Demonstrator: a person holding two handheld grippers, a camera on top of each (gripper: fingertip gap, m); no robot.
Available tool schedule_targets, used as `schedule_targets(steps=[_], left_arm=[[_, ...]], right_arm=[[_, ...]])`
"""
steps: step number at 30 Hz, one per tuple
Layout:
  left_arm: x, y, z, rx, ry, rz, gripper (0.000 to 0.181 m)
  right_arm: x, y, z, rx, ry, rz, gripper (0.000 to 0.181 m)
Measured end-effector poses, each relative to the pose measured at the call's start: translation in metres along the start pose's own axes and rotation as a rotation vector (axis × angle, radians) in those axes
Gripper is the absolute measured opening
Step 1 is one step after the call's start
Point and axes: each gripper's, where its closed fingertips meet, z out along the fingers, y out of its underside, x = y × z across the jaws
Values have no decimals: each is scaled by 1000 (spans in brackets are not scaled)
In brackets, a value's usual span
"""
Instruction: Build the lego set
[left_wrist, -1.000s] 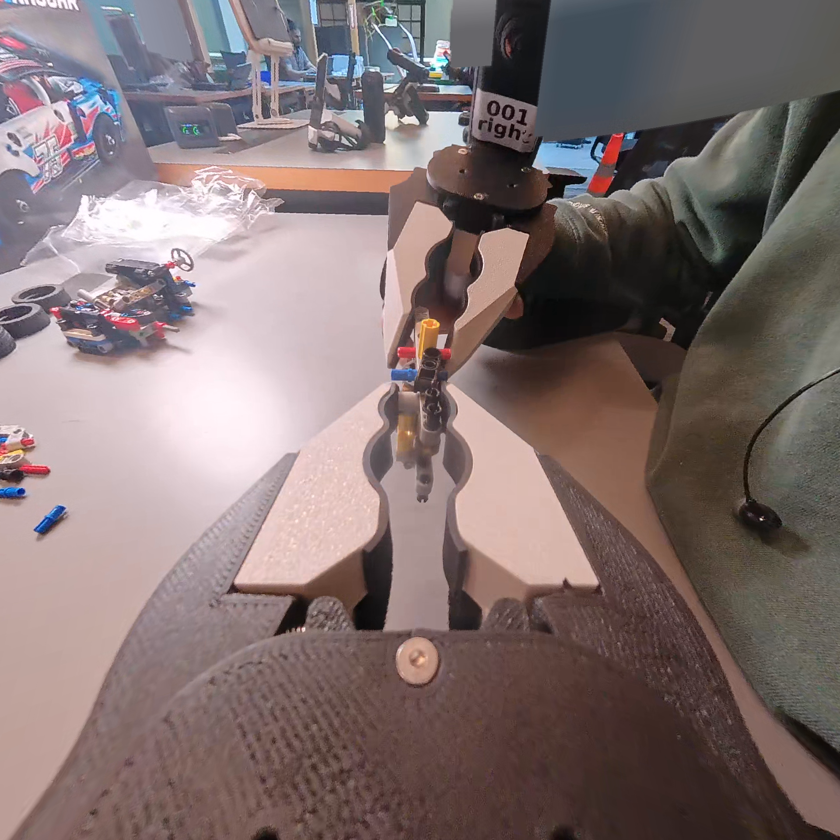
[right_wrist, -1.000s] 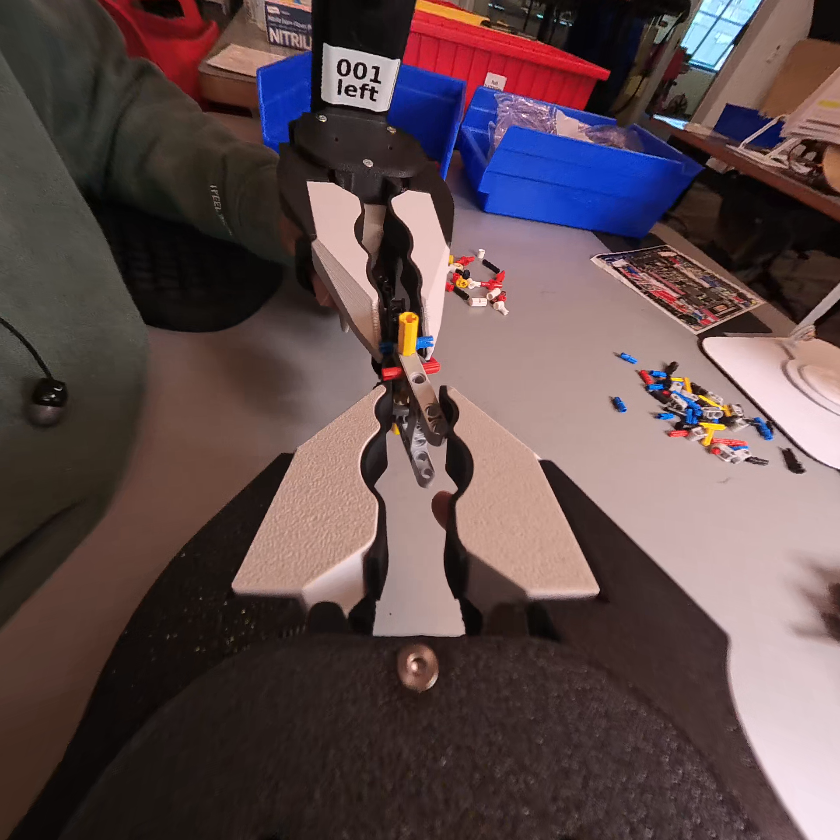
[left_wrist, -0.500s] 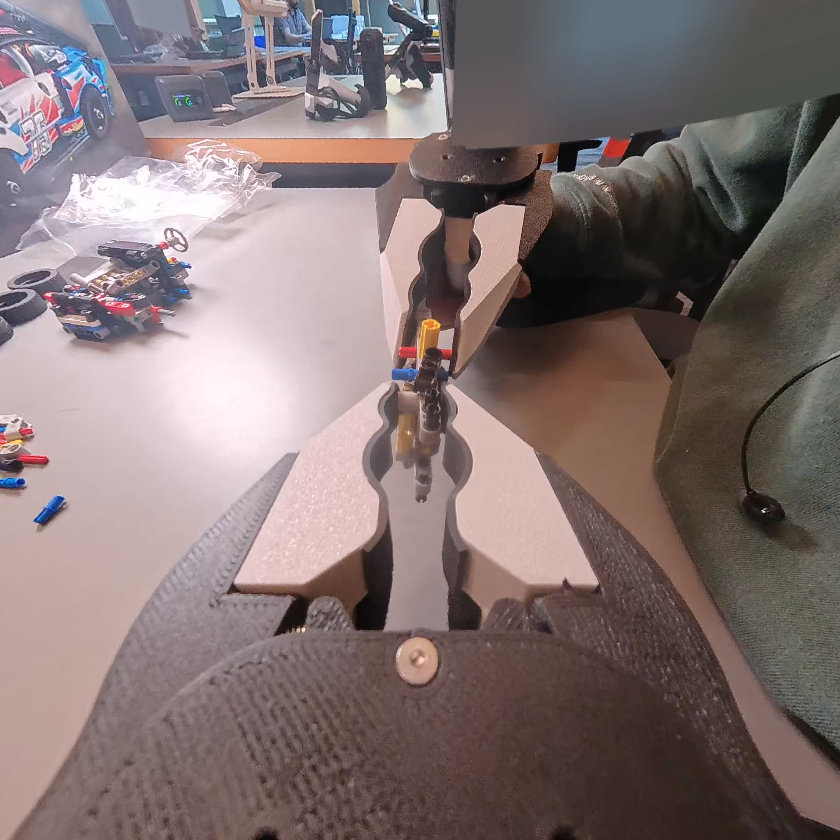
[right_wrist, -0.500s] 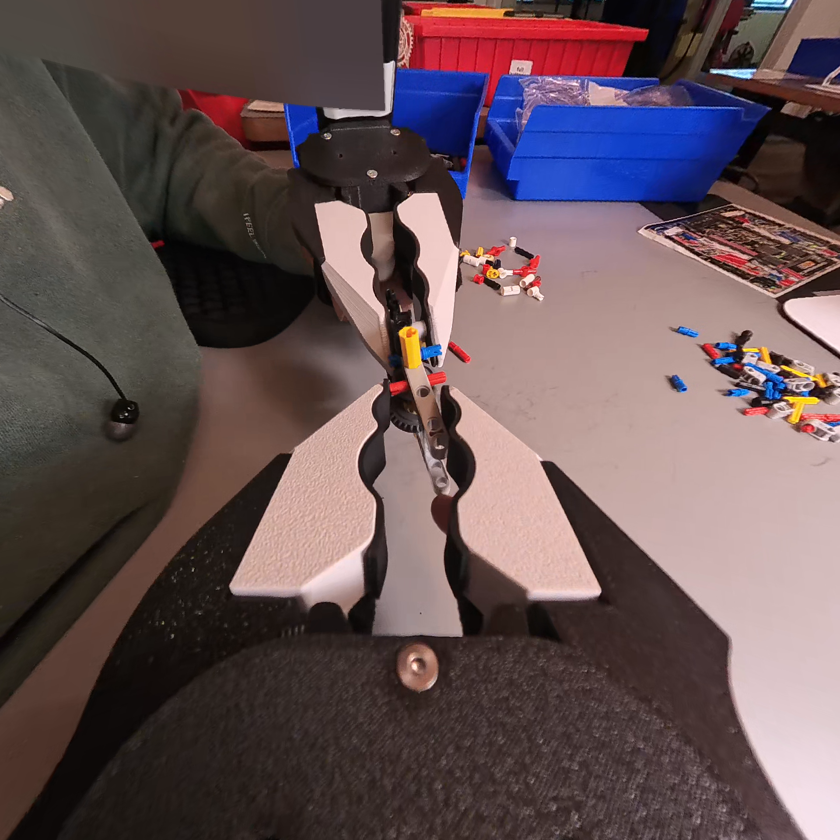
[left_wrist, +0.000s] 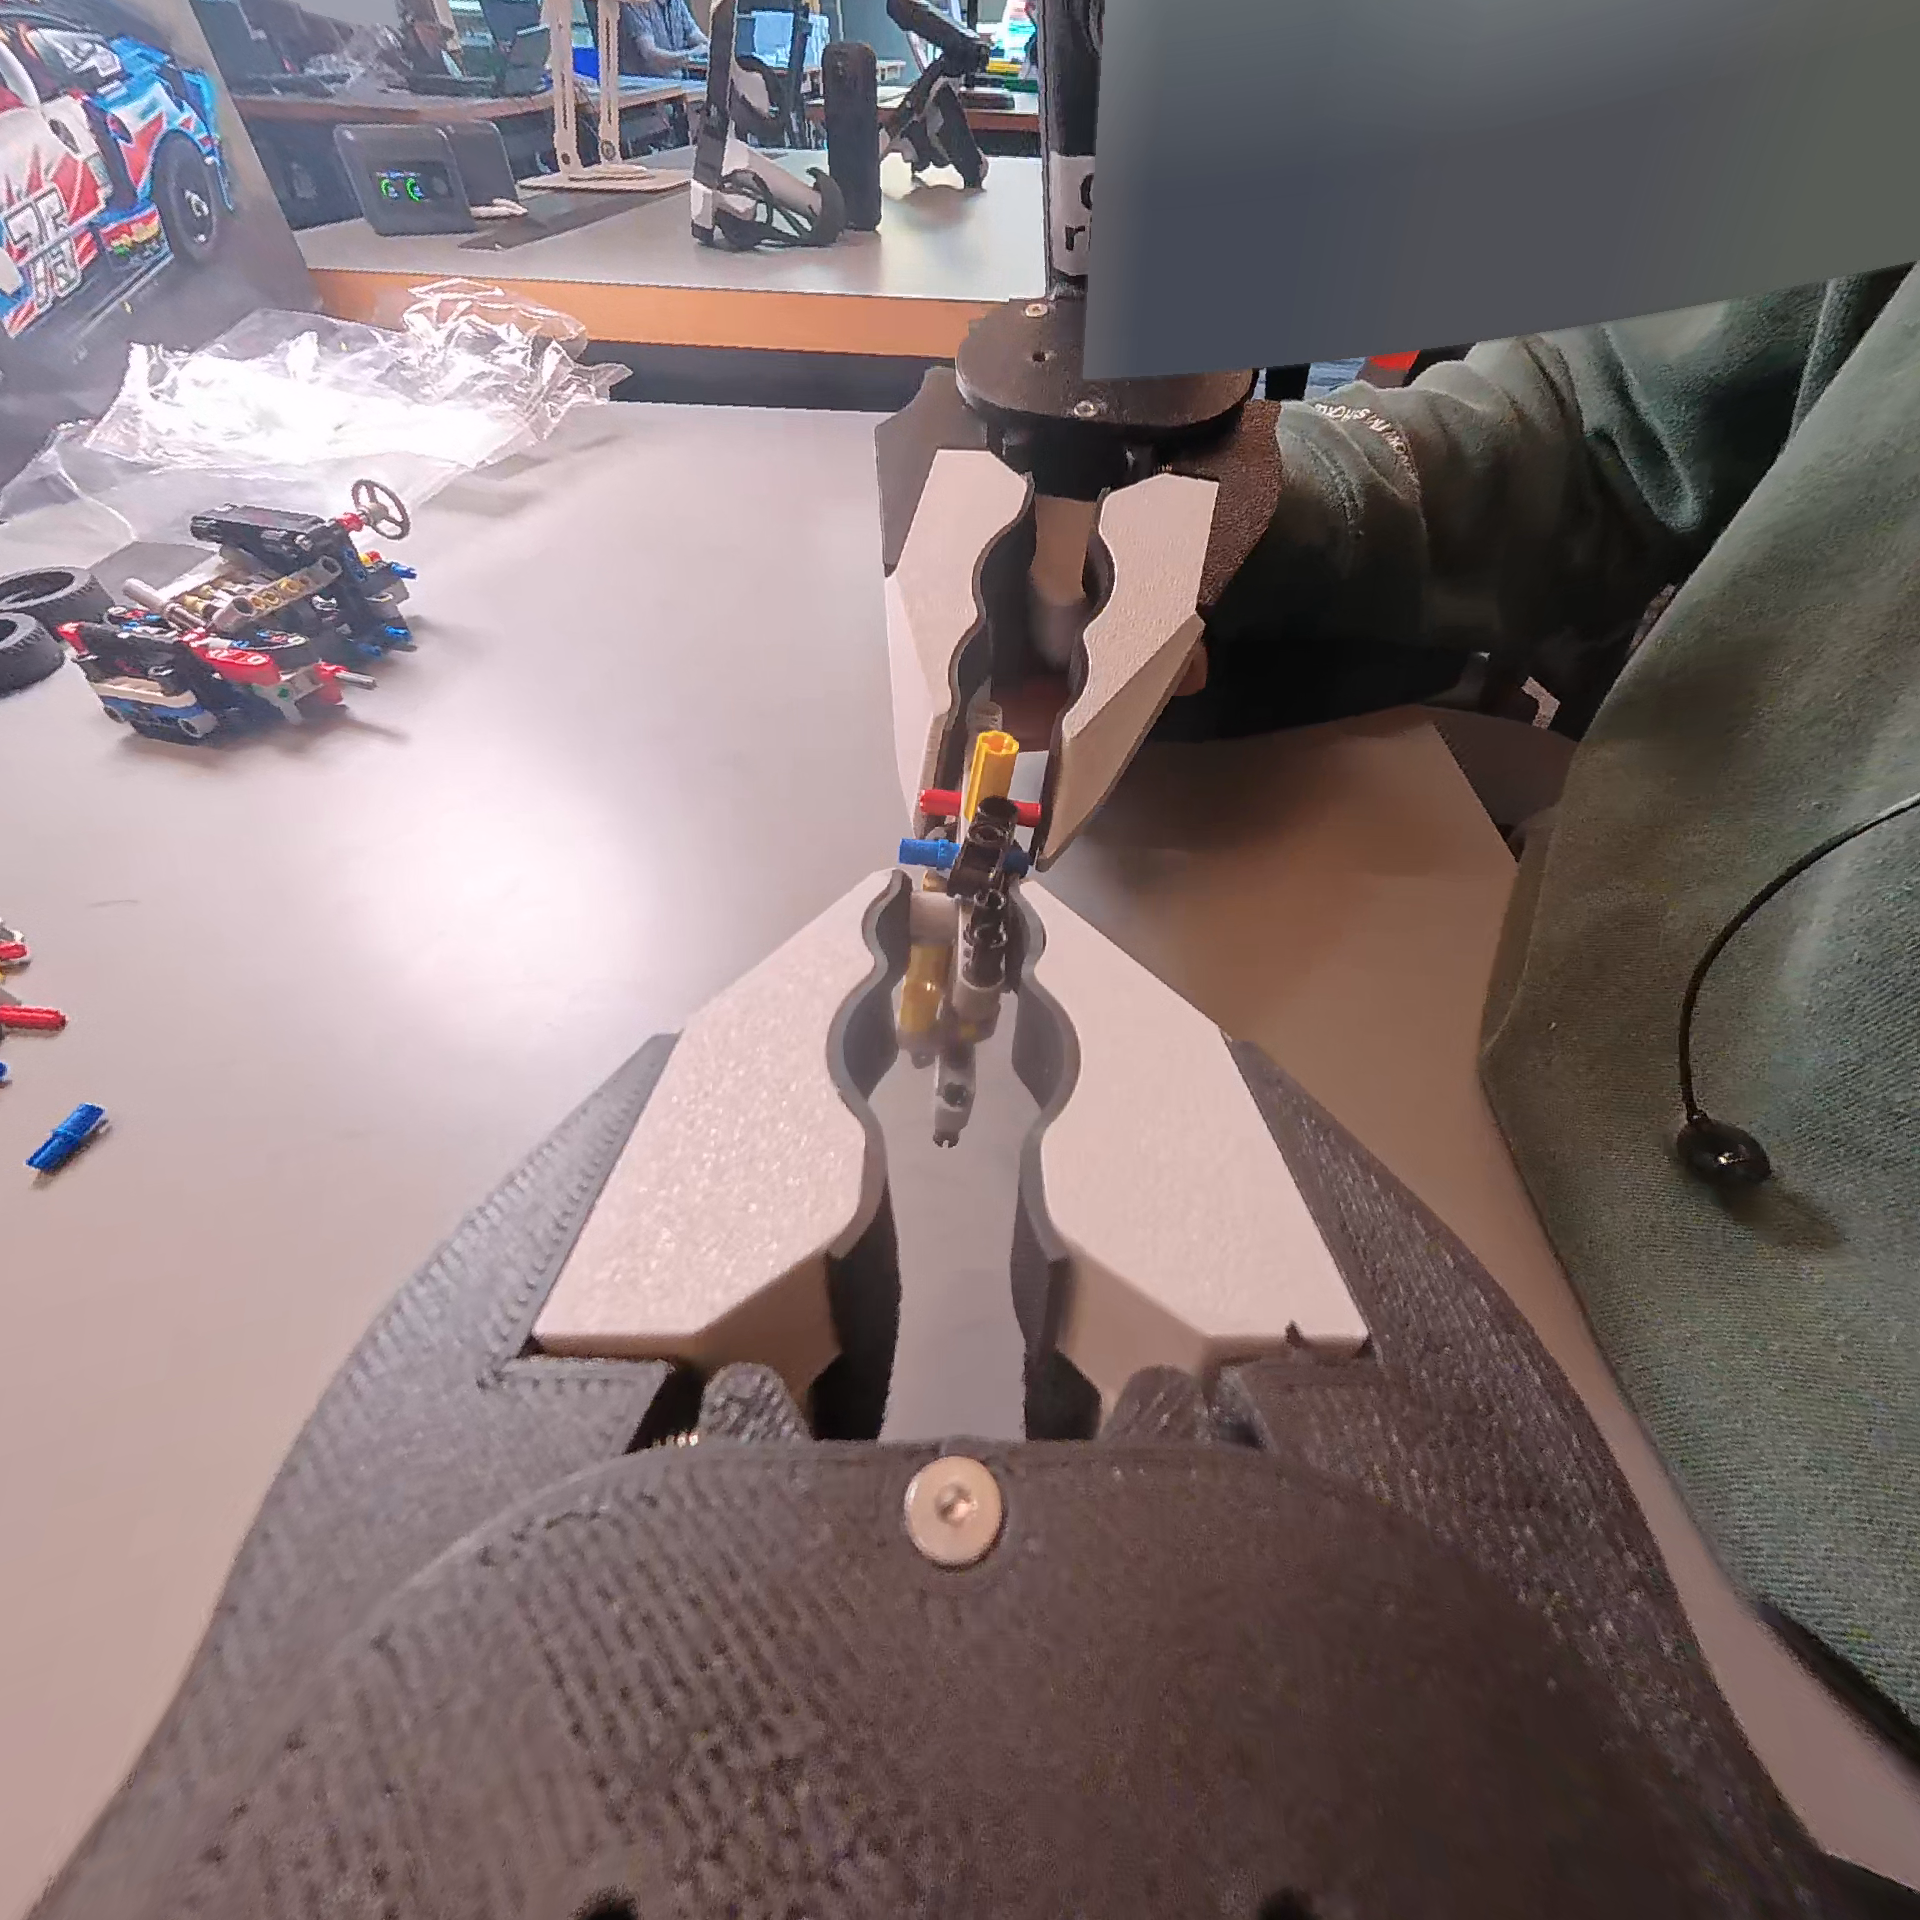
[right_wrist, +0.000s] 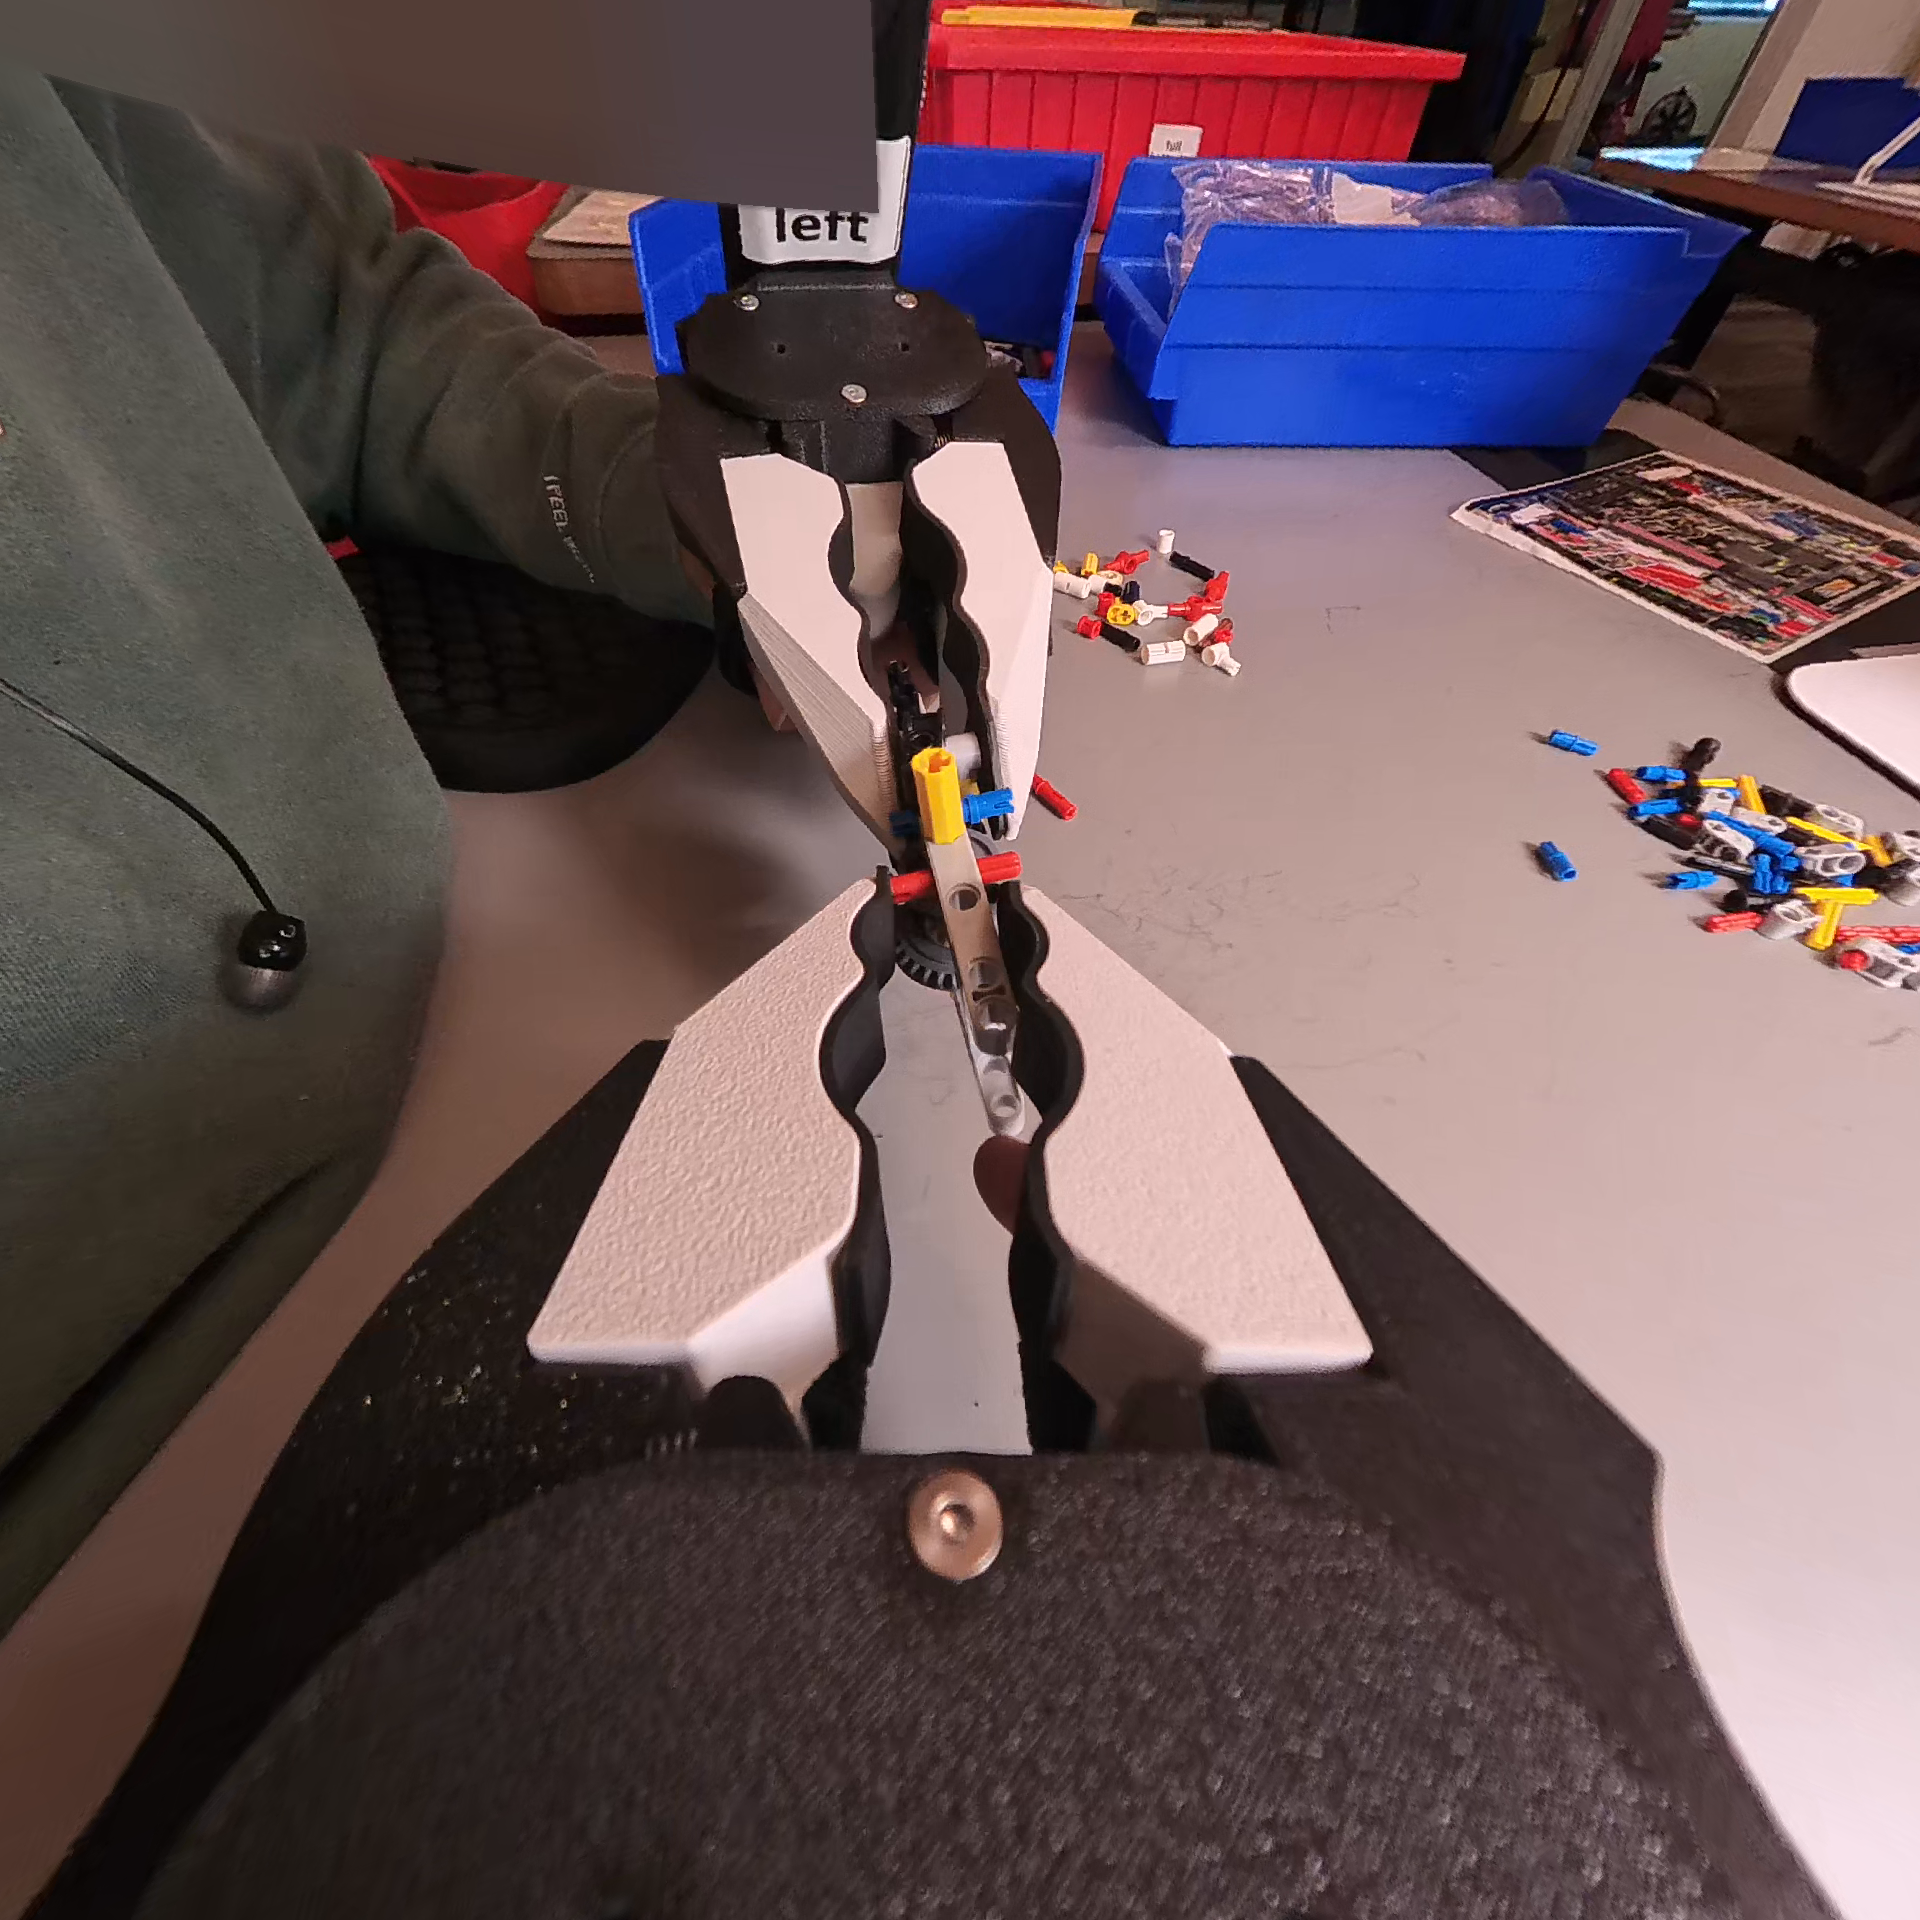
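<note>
Here, a small sub-assembly of plastic lego beams, pins and axles (left_wrist: 971, 914) is held in the air above the grey table (left_wrist: 520, 831), clamped from both ends. The left gripper (left_wrist: 951, 904) is narrowed onto its near end, where a yellow piece and a grey beam sit between the fingers; the right gripper (right_wrist: 951, 894) is narrowed onto the opposite end, around a light grey holed beam (right_wrist: 982, 966) and a black gear.

The piece is judged to be very light and stiff, yet loosely jointed: the red axle (right_wrist: 951, 873) and blue pins (left_wrist: 928, 850) stick out sideways and could be knocked off or pushed through. A hold on the flat sides of the beams is judged safest, with the pins left clear, and any pressing is best kept in line with the pin holes.

To the far left in the left wrist view, a partly built black, red and blue lego car chassis (left_wrist: 234, 623) rests on the table. At the right in the right wrist view, loose coloured pieces (right_wrist: 1787, 862) lie well apart from the grippers.
</note>
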Motion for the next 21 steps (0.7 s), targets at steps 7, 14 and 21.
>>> schedule_targets(steps=[7, 14, 21], left_arm=[[0, 2, 0, -7, -4, -6, 15], [0, 2, 0, -3, -6, -3, 15], [0, 2, 1, -2, -3, -16, 15]], right_arm=[[1, 3, 1, -3, 9, 19, 18], [0, 3, 1, 1, 17, 19, 18], [0, 3, 1, 4, 9, 43, 18]])
